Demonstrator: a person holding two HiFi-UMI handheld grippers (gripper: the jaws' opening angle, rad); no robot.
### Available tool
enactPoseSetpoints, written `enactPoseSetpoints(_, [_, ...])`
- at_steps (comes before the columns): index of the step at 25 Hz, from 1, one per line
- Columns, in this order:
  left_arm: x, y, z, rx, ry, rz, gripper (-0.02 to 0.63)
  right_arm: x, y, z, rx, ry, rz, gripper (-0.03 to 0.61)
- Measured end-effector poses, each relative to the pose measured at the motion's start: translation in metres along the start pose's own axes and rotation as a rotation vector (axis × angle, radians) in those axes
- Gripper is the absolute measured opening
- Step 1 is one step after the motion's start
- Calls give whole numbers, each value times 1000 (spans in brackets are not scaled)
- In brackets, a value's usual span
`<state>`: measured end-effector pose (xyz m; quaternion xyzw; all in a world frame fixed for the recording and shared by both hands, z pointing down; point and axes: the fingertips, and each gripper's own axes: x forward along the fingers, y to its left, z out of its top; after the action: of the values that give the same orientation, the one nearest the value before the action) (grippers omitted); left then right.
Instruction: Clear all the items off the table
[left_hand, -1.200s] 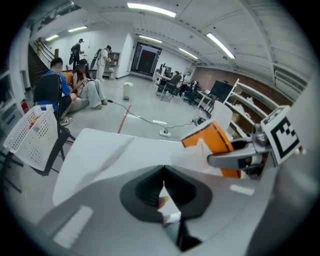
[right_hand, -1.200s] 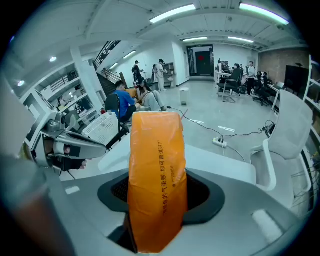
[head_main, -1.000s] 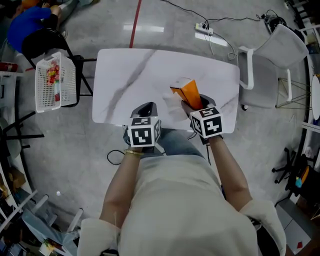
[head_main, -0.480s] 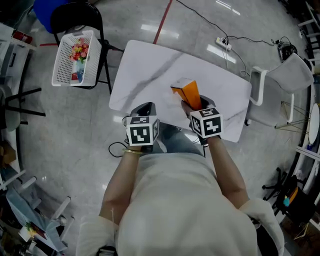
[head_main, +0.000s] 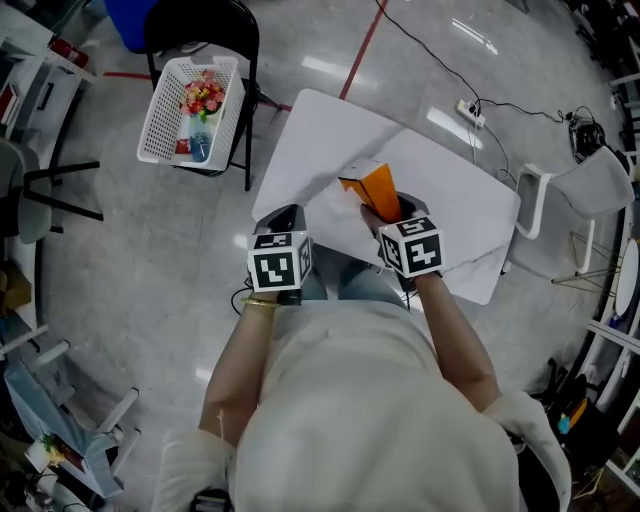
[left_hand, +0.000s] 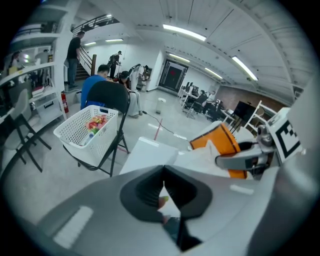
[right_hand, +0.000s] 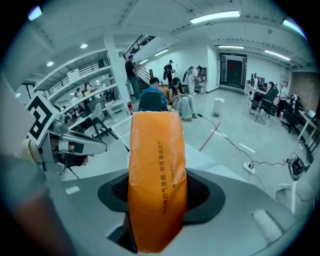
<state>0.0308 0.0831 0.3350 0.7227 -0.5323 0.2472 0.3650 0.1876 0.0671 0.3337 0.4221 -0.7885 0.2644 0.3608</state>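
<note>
Right gripper (right_hand: 158, 195) clamped on bag (right_hand: 156, 150), upright, lifted over table (head_main: 450, 190) for carrying; left gripper (left_hand: 164, 192) jaws together, nothing evident between them. Likely destination: basket (head_main: 190, 110) beside table.

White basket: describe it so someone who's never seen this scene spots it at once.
Start at the white marble-look table; left of it in the head view stands a black chair. The white basket sits on that chair's seat: the only perforated plastic bin around, with red and yellow items inside.
</note>
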Motion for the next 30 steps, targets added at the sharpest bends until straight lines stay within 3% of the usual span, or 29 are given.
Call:
enactPoseSetpoints(13, [-27,121,19,-84,-21,71,8,73,100,83,-125,16,94,245])
enactPoseSetpoints(30, [-63,248,31,-180,-54,157,8,145,207,156,-217,26,171,245])
